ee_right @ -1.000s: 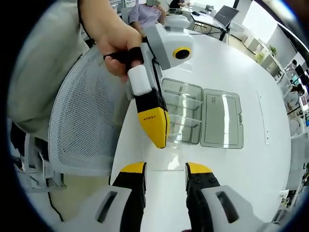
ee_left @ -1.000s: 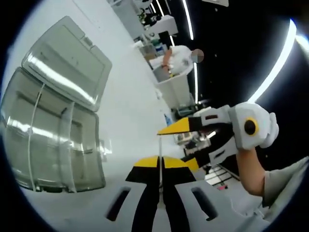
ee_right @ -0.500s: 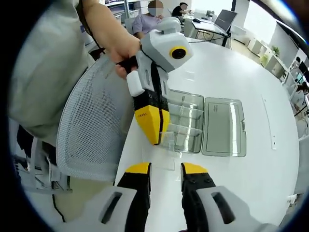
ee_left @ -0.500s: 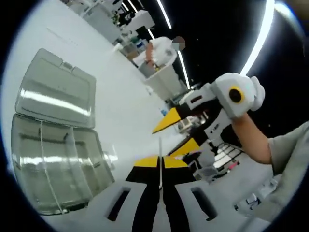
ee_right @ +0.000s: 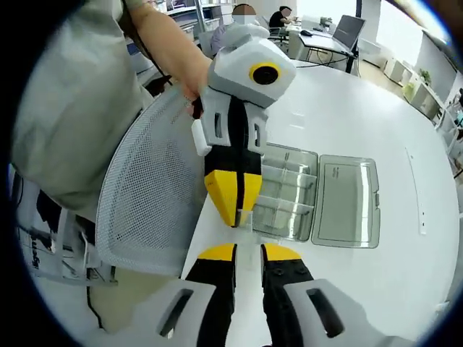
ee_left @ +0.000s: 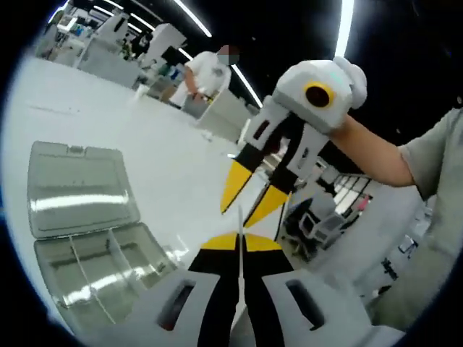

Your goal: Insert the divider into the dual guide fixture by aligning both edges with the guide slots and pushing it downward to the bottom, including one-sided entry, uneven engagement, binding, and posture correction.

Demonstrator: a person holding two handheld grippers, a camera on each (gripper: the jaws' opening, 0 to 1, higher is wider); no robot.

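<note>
- In the left gripper view I am seeing the clear box, my landmark, lying open on the white table, its flat lid folded out on the far side of the compartment tray.
- My left gripper is clamping the divider, a thin clear sheet showing edge-on as a pale line running straight out between the closed yellow tips, long axis along the jaws, well to the near side of the box.
- The right gripper is coming in from above with its two yellow tips pointing down at the divider's outer edge; they are parted a little there, straddling the sheet.
- Compared with a second ago, the right gripper is now directly over the divider rather than off to the side, and the box sits lower left in this view, since my camera has rolled.
- In the right gripper view the left gripper is hanging tips-down just short of the box, a mesh chair back to its left.
- The divider is showing faintly at those tips, too clear for me to trace its outline.
- My right gripper has narrowed its gap since a second ago, and I cannot tell whether the jaws are pressing the sheet.
</note>
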